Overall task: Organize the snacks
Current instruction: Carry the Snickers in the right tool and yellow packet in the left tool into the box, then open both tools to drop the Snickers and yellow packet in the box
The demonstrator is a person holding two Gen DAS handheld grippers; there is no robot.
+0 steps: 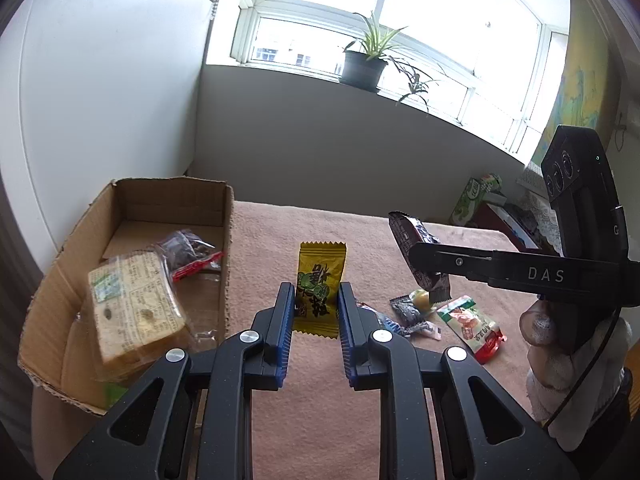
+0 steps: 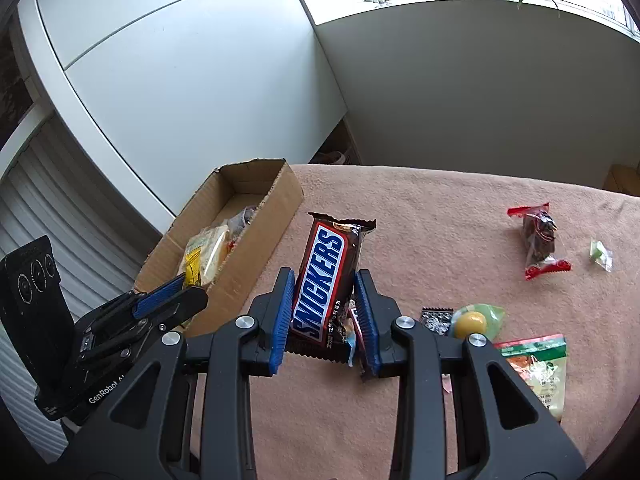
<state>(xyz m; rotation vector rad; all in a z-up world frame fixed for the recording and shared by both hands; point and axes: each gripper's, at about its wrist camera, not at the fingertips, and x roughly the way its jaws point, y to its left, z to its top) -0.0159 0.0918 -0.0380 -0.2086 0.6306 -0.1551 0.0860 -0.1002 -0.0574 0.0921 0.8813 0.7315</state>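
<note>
Snickers bar point(image 2: 326, 280), brown wrapper (white lettering), upright

Both wrist views look forward and down, close over the pink cloth point(image 1: 320, 420), sharing the cardboard box point(image 2: 256, 264).

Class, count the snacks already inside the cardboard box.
2 visible in the box: a wrapped cake at the near end, and a dark packet with red ends behind it. Others may be hidden beneath.
</note>
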